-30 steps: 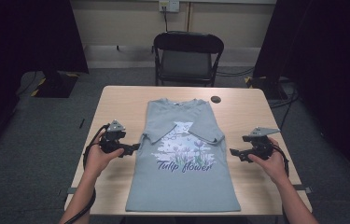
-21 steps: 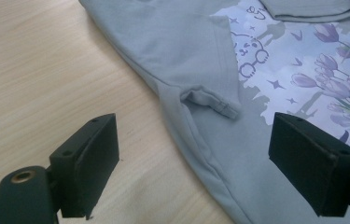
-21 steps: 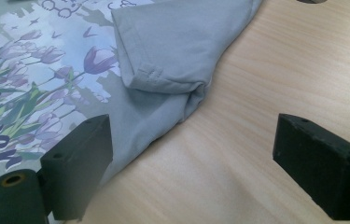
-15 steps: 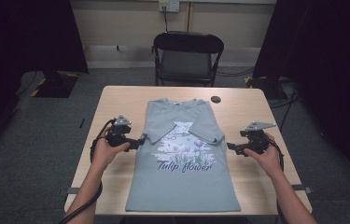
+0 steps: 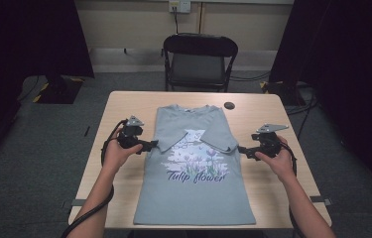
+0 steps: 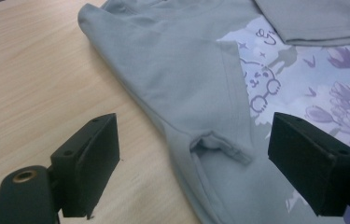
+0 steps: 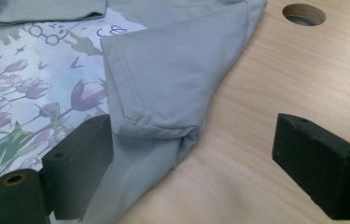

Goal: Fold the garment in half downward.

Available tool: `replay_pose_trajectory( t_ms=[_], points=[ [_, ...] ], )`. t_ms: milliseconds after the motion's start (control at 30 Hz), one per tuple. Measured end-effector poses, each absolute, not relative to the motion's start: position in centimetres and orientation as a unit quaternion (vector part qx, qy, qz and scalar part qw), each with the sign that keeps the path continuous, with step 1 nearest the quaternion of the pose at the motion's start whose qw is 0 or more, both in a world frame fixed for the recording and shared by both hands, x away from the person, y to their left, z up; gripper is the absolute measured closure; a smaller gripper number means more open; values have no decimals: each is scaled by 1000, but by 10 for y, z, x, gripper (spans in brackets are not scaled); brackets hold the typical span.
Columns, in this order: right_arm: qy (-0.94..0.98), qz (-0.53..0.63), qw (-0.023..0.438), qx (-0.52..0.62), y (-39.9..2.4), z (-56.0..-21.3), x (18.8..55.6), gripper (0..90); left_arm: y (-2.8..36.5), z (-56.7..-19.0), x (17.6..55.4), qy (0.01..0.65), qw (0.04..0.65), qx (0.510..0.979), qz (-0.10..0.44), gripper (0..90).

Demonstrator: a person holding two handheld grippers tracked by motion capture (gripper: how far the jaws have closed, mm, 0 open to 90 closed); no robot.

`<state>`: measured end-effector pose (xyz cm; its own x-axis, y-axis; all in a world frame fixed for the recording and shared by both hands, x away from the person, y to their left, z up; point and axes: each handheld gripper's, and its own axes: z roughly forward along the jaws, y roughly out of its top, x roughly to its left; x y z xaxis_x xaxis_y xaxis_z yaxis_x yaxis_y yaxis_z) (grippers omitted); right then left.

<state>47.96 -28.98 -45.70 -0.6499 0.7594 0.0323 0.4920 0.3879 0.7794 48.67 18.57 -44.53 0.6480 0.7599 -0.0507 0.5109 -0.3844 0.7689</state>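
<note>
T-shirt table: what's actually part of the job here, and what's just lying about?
In the job:
- grey T-shirt, sleeves folded in
- left gripper, open at its left edge
- right gripper, open at its right edge
- table it lies on

Lying about:
- folding chair behind the table
- cable hole in the tabletop

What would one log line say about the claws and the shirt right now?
left claw: open, at folded sleeve | right claw: open, at other sleeve | grey tulip-print cotton T-shirt: flat on light wooden table, sleeves folded in
</note>
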Motion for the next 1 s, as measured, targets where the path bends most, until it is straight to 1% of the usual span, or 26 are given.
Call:
replay_pose_trajectory(
  t_ms=[200,600,1000],
  points=[
    [816,397,167,386,-288,-460,485,125,179,-449,497,394,387,819,157,163],
    [817,399,166,382,-278,-464,500,142,167,-457,514,401,388,818,142,167],
    [819,396,164,380,-268,-467,519,144,170,-463,526,406,373,821,145,173]
  ],
)
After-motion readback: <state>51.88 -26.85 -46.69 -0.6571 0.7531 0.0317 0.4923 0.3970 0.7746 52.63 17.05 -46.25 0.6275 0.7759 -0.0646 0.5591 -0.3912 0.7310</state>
